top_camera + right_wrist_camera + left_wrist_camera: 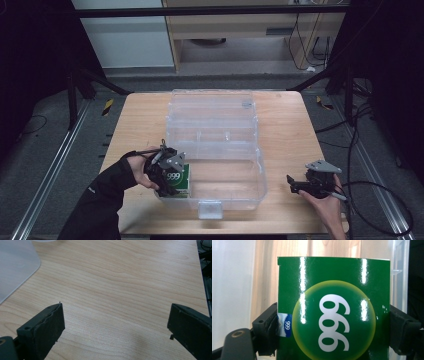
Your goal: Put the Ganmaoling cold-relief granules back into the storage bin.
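A green box (333, 307) printed with "999" in a yellow-green circle sits between the jaws of my left gripper (333, 332), which press on its two sides. In the high view the green box (181, 181) is at the front left corner of a clear plastic case (235, 192), with the left gripper (167, 175) shut on it from the left. My right gripper (292, 184) rests low over the wooden table (290, 130) to the right of the case. In its own view the right gripper (115, 330) stands open with bare wood between the jaws.
The case's clear lid (212, 107) lies folded back toward the far side of the table. A corner of the clear case (15, 267) is at the upper left of the right gripper view. Cables (380, 200) trail off the table's right edge.
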Demonstrator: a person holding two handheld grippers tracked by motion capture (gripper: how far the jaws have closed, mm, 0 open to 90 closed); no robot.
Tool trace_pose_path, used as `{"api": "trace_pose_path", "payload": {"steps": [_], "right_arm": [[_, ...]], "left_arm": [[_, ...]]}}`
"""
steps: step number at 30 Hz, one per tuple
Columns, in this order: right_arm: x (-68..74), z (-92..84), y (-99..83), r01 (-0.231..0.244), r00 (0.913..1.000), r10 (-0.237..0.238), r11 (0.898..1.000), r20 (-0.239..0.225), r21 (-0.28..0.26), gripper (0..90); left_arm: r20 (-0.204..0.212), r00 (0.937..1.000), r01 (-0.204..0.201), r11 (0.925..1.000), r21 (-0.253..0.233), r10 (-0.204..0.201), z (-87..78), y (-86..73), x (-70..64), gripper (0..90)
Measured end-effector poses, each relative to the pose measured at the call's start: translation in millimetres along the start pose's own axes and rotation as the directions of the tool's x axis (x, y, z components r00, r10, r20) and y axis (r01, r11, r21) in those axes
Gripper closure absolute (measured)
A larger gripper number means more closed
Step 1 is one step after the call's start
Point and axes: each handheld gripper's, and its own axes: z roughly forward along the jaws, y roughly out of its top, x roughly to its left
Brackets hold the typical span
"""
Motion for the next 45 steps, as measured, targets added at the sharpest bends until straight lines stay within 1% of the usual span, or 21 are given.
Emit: {"api": "trace_pose_path", "payload": {"steps": [10, 15, 19, 21, 24, 25, 26, 27, 28, 30, 31, 36, 37, 38, 39, 40, 41, 42, 43, 44, 45], "right_arm": [[0.2, 0.1, -0.1, 0.000, 1.0000, 0.000, 1.000, -0.001, 0.003, 1.5], [-0.1, 0.0, -0.1, 0.002, 1.0000, -0.002, 1.000, 0.000, 0.000, 1.5], [0.1, -0.2, 0.0, 0.000, 1.0000, 0.000, 1.000, -0.001, -0.001, 1.5], [-0.5, -0.6, 0.0, 0.000, 1.0000, 0.000, 1.000, -0.001, -0.003, 1.6], [-1.1, -0.7, -0.2, 0.000, 1.0000, 0.000, 1.000, 0.002, -0.002, 1.6], [-1.1, -1.0, -0.3, -0.004, 1.0000, 0.004, 1.000, 0.002, 0.000, 1.6], [-1.1, -1.0, -0.3, -0.004, 1.0000, 0.004, 1.000, 0.002, 0.000, 1.6], [-1.1, -1.0, -0.4, -0.005, 1.0000, 0.005, 1.000, 0.003, 0.001, 1.6], [-1.3, -1.2, -0.6, -0.007, 1.0000, 0.007, 1.000, 0.004, 0.002, 1.6], [-1.4, -1.3, -0.8, -0.013, 0.9999, 0.013, 1.000, 0.005, 0.001, 1.6], [-1.3, -1.5, -0.8, -0.017, 0.9998, 0.017, 1.000, 0.006, 0.002, 1.6], [-1.8, -1.6, -1.1, -0.017, 0.9998, 0.017, 1.000, 0.006, 0.000, 1.6], [-1.8, -1.6, -1.1, -0.017, 0.9998, 0.017, 1.000, 0.006, 0.000, 1.6], [-1.7, -1.3, -1.3, -0.017, 0.9998, 0.017, 1.000, 0.007, 0.001, 1.6], [-1.7, -1.3, -1.3, -0.017, 0.9998, 0.017, 1.000, 0.007, 0.001, 1.6], [-1.9, -1.0, -1.7, -0.012, 0.9999, 0.012, 1.000, 0.008, 0.003, 1.6], [-2.0, -0.9, -1.9, -0.011, 0.9999, 0.011, 1.000, 0.009, 0.003, 1.6], [-2.1, -0.7, -1.9, -0.010, 0.9999, 0.010, 1.000, 0.009, 0.004, 1.6], [-1.9, -0.8, -1.9, -0.013, 0.9999, 0.013, 1.000, 0.008, 0.005, 1.7], [-1.8, -0.6, -2.0, -0.014, 0.9999, 0.014, 1.000, 0.008, 0.005, 1.7], [-1.8, -0.6, -2.0, -0.014, 0.9999, 0.014, 1.000, 0.008, 0.005, 1.7]], "left_arm": [[-0.002, 1.0000, 0.005, 1.0000, 0.005, -0.005, 8.8, -2.8, -0.2, 13.4], [-0.006, 0.9999, 0.013, 0.9998, -0.015, -0.014, 4.8, -3.4, -0.2, 14.6], [-0.029, 0.9992, 0.026, 0.9983, -0.052, -0.028, -6.4, -6.1, -1.8, 16.4], [-0.046, 0.9975, 0.049, 0.9945, -0.092, -0.054, -12.6, -10.1, -3.5, 17.6], [-0.060, 0.9960, 0.059, 0.9915, -0.116, -0.066, -18.0, -14.2, -3.9, 18.6], [-0.088, 0.9920, 0.078, 0.9864, -0.145, -0.091, -24.2, -20.3, -5.4, 18.9], [-0.088, 0.9920, 0.078, 0.9864, -0.145, -0.091, -24.2, -20.3, -5.4, 19.1], [-0.101, 0.9896, 0.086, 0.9843, -0.154, -0.102, -27.3, -23.2, -6.2, 19.1], [-0.124, 0.9841, 0.104, 0.9783, -0.179, -0.127, -33.8, -29.6, -7.6, 19.5], [-0.139, 0.9779, 0.126, 0.9703, -0.207, -0.156, -38.8, -36.0, -9.2, 19.8], [-0.148, 0.9730, 0.142, 0.9649, -0.221, -0.177, -41.3, -39.7, -10.5, 19.8], [-0.182, 0.9443, 0.218, 0.9345, -0.282, -0.275, -46.3, -61.5, -17.7, 19.3], [-0.182, 0.9443, 0.218, 0.9345, -0.282, -0.275, -46.3, -61.5, -17.7, 19.1], [-0.191, 0.9354, 0.234, 0.9260, -0.296, -0.298, -46.4, -70.2, -19.5, 19.0], [-0.191, 0.9354, 0.234, 0.9260, -0.296, -0.298, -46.4, -70.2, -19.5, 19.1], [-0.195, 0.9211, 0.264, 0.9088, -0.324, -0.337, -46.4, -81.4, -21.8, 19.1], [-0.195, 0.9211, 0.264, 0.9088, -0.324, -0.337, -46.4, -81.4, -21.8, 19.1], [-0.197, 0.9141, 0.276, 0.8995, -0.339, -0.355, -46.3, -86.1, -23.1, 19.1], [-0.203, 0.8999, 0.300, 0.8852, -0.356, -0.386, -46.1, -95.0, -24.8, 19.1], [-0.203, 0.8924, 0.312, 0.8767, -0.366, -0.403, -45.4, -99.2, -25.4, 19.1], [-0.203, 0.8924, 0.312, 0.8767, -0.366, -0.403, -45.4, -99.2, -25.4, 19.2]]}}
